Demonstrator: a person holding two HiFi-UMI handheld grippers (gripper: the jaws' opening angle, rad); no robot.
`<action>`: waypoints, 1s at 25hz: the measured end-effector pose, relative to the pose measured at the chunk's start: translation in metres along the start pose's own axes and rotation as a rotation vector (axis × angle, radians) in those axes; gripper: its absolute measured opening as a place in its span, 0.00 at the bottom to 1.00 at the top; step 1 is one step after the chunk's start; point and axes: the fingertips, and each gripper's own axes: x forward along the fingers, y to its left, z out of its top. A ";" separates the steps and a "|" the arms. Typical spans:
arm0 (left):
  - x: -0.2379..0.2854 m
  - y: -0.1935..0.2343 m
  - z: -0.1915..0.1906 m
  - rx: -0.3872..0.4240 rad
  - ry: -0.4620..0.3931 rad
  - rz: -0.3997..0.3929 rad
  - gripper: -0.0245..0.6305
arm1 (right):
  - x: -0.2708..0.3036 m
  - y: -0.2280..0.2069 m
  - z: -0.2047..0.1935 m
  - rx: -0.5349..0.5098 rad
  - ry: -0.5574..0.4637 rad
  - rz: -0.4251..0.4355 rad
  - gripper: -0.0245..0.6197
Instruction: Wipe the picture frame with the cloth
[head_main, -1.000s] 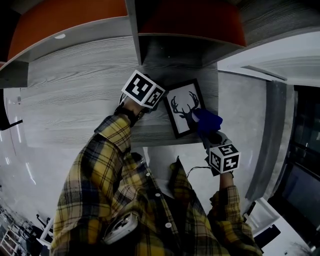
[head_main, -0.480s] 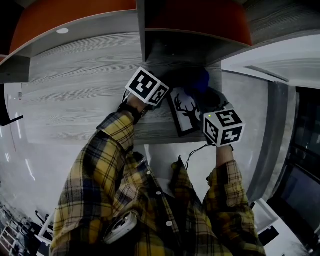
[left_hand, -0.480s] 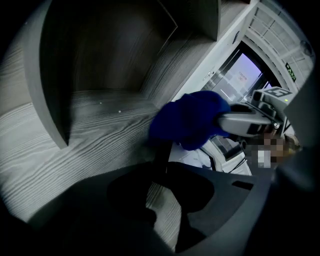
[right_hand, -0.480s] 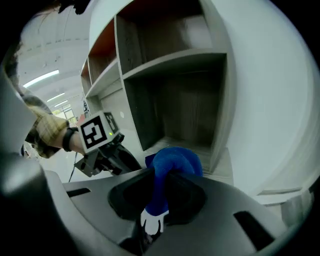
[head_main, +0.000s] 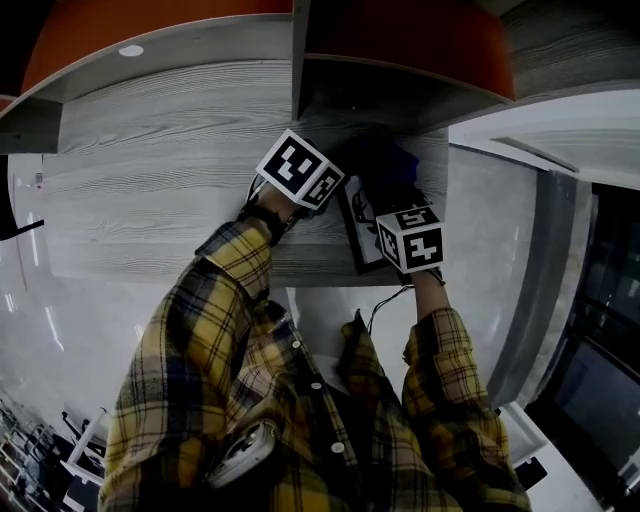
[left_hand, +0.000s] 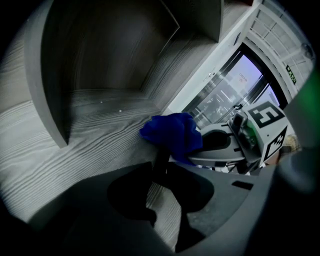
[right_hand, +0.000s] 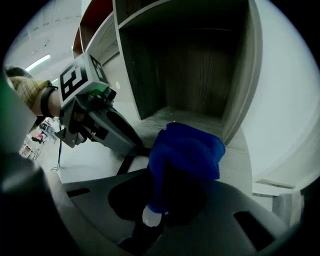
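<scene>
The black picture frame (head_main: 360, 222) with a deer print stands on the grey wooden desk (head_main: 160, 190), mostly hidden between the two marker cubes. My left gripper (head_main: 325, 195) is shut on the frame's left edge; in the left gripper view that thin dark edge (left_hand: 160, 161) runs in between the jaws. My right gripper (right_hand: 162, 197) is shut on the blue cloth (right_hand: 187, 150), which bulges out past the jaws. The cloth (left_hand: 172, 134) lies against the far upper part of the frame, just beyond my left gripper (left_hand: 162, 175). The frame's face is hidden in both gripper views.
An open grey cubby (right_hand: 200, 70) with a vertical divider (head_main: 298, 60) sits right behind the frame. Orange panels (head_main: 400, 45) top the shelf unit. The desk's front edge (head_main: 300, 275) runs just below the frame, and a white wall (head_main: 480, 220) lies to the right.
My right gripper has carried the cloth from the frame's lower right corner up across its face to the far end. The left gripper has stayed on the frame's left edge.
</scene>
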 end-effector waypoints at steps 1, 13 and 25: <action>0.000 -0.001 0.000 -0.001 0.001 -0.001 0.19 | -0.004 0.002 -0.005 0.011 0.001 0.006 0.12; 0.000 0.000 0.000 -0.011 -0.002 0.009 0.19 | -0.048 0.028 -0.077 0.043 0.110 0.075 0.12; -0.001 0.001 -0.001 -0.020 -0.008 0.020 0.19 | -0.092 0.043 -0.127 0.077 0.181 0.129 0.12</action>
